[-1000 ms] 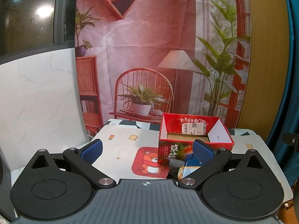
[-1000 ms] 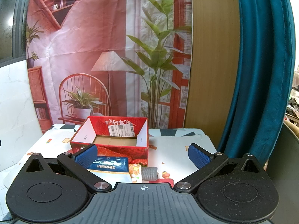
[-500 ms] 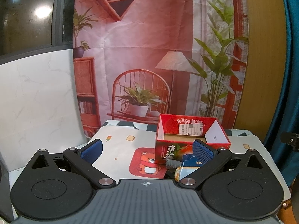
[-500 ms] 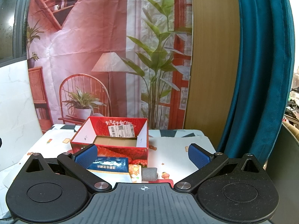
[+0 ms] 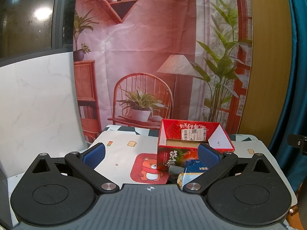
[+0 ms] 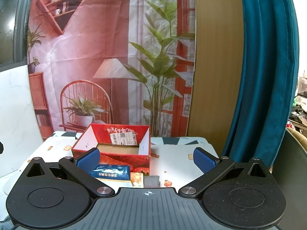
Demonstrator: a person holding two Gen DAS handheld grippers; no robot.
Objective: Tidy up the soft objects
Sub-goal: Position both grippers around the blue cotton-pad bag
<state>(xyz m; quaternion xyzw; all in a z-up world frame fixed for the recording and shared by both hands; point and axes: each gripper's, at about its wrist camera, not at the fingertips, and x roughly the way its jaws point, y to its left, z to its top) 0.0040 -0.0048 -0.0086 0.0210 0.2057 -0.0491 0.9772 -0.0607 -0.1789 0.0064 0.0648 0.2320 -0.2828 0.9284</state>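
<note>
- Left wrist view, lower left: the left claw (image 5: 151,152) is spread wide with nothing between its blue pads (image 5: 94,153), and it hangs above the near part of the worktop (image 5: 119,149).
- Lower centre of that view: a red bear picture (image 5: 146,167) is printed on the pale worktop cover, just left of the box.
- Right of centre: an open red strawberry carton (image 5: 191,143) stands upright on the worktop, with a white shipping label (image 5: 192,134) on its far inner wall. Its inside shows bare brown cardboard.
- Lower right of centre: the soft things lie in a small heap against the carton's near side, namely a grey rolled cloth (image 5: 175,169) and a blue snack pouch (image 5: 195,170). The claw's right finger partly hides them.
- Right edge: a teal curtain (image 5: 295,76) hangs beside a wooden panel.
- Right wrist view, lower left: the blue snack pouch (image 6: 110,172) lies flat in front of the red strawberry carton (image 6: 115,147), partly behind the left blue pad.
- Lower centre: a small yellow packet (image 6: 137,178) and the grey rolled cloth (image 6: 151,181) lie just right of the pouch, close to the carton's near wall.
- Across the bottom: the right claw (image 6: 147,158) is also spread wide and grips nothing.
- Behind both views hangs a printed backdrop (image 6: 96,57) showing a chair, a lamp and plants.
</note>
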